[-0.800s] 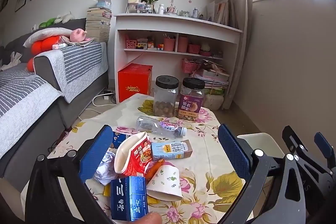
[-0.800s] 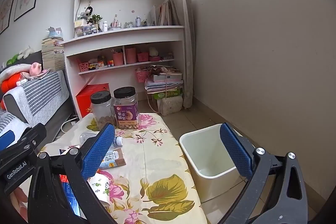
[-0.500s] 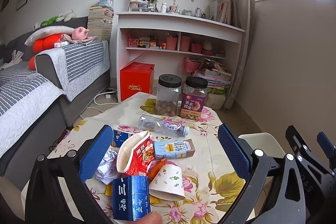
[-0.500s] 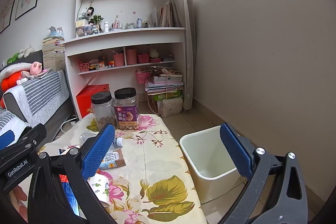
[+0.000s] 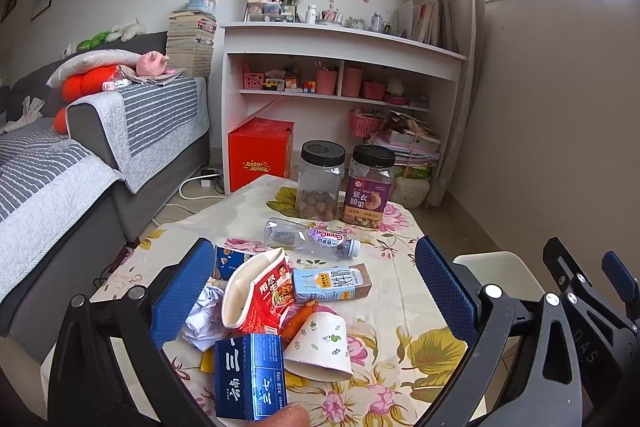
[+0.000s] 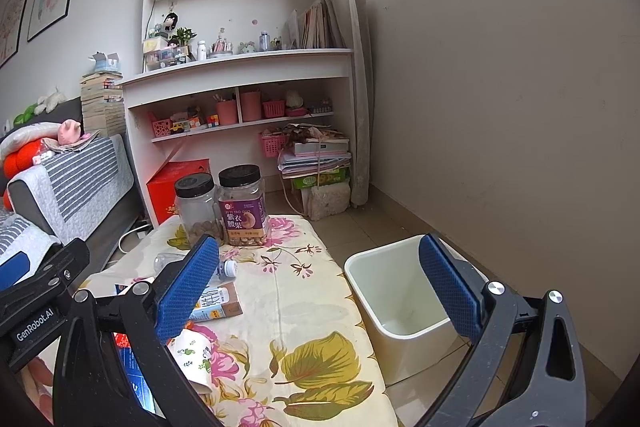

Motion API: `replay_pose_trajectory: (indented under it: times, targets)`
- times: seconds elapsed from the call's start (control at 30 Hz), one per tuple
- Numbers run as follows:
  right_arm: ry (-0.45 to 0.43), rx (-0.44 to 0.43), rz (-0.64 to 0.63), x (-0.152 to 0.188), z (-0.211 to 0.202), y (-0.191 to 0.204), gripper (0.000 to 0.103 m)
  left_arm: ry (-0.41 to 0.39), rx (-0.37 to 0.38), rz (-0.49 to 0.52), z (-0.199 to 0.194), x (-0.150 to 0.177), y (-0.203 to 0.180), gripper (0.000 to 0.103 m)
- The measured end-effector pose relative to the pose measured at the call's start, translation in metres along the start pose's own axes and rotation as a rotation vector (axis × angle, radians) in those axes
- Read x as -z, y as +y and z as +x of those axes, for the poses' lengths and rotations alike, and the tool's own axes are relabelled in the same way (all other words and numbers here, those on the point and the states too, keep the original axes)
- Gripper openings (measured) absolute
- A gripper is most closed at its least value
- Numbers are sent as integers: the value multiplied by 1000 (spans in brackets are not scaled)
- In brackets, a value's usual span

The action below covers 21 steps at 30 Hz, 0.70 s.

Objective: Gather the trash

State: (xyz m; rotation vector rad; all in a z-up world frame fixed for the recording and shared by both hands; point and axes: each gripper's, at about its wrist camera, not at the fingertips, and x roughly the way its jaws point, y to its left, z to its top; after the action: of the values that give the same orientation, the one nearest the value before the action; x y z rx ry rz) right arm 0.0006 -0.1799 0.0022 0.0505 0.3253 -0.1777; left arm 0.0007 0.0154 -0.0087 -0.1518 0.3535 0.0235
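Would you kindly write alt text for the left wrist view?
Open left gripper hovers over trash on a floral table: red cup, blue box, paper cup, carton, bottle. Two jars stand behind.

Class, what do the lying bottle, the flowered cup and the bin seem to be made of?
Bottle: clear, glossy plastic, see-through with a printed label. Flowered cup: likely matte paper, thin and tipped over. Bin: probably smooth cream plastic with a faint sheen.

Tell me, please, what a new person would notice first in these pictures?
A heap of litter on the near part of the flowered tablecloth: a crushed red paper noodle cup, a dark blue carton, a white paper cup. A cream plastic bin stands on the floor right of the table.
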Motion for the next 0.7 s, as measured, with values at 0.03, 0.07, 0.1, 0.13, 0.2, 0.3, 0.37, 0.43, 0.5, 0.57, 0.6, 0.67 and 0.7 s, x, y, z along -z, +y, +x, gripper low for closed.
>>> replay_pose_trajectory:
  times: [0.03, 0.07, 0.1, 0.13, 0.2, 0.3, 0.37, 0.43, 0.5, 0.57, 0.6, 0.67, 0.7]
  targets:
    - [0, 0, -1, 0, 0, 0, 96, 1, -1, 2, 0, 0, 0, 97]
    - [-3, -1, 0, -1, 0, 0, 96, 5, -4, 7, 0, 1, -1, 97]
    - [-10, -3, 4, 0, 0, 0, 96, 8, -5, 9, 0, 1, -1, 97]
    - [-10, -4, 4, 0, 0, -1, 96, 18, -10, 18, 1, 1, -2, 97]
    - [-26, -3, 5, 0, -1, 0, 96, 21, -12, 22, 1, 1, -2, 97]
    - [-34, -7, 11, 0, -1, -1, 96, 22, -7, 6, 1, 1, -1, 97]
    - [-37, -7, 12, 1, -1, -1, 96, 25, -5, 2, 2, 2, -2, 97]
    - [-24, -8, 11, 2, 0, 0, 96, 29, -2, -5, 2, 4, -2, 97]
    - [-15, -10, 11, 3, 1, 0, 96, 31, -1, -9, 2, 5, -1, 97]
    - [-6, -10, 7, 4, 2, 1, 96, 35, 5, -30, 3, 5, 0, 97]
    - [-5, -11, 8, 3, 2, 1, 96, 37, 5, -31, 4, 6, 1, 97]
    - [9, -12, -3, 4, 2, 3, 96, 55, 10, -59, 5, 5, 3, 97]
    - [19, -13, -10, 5, 3, 5, 96, 67, 10, -67, 6, 6, 4, 97]
